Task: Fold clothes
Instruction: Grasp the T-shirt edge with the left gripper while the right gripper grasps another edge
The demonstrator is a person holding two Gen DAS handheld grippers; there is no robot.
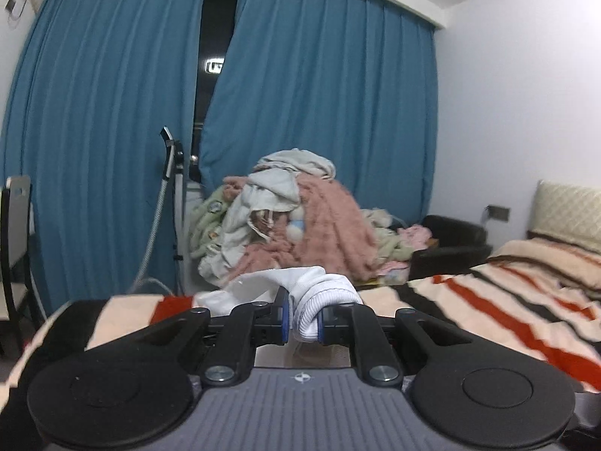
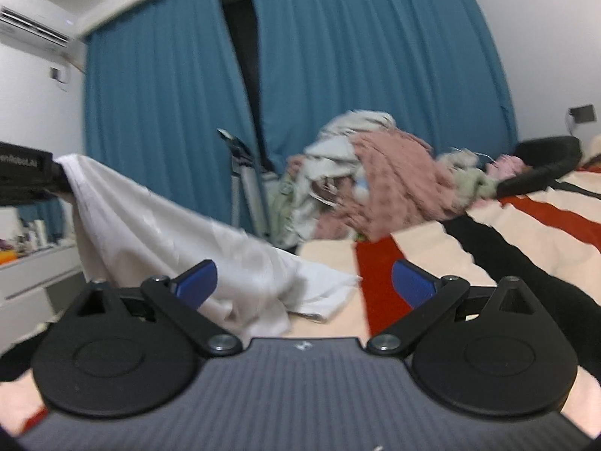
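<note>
My left gripper is shut on a bunched edge of a white garment and holds it above the striped bed. In the right wrist view the same white garment hangs from the left gripper at the left edge and drapes down onto the bed. My right gripper is open and empty, its blue pads spread wide just above the garment's lower end.
The bed has a cream, red and black striped blanket. A heap of pink, green and grey clothes lies beyond the bed before blue curtains. A garment steamer stands at left. A black chair is at right.
</note>
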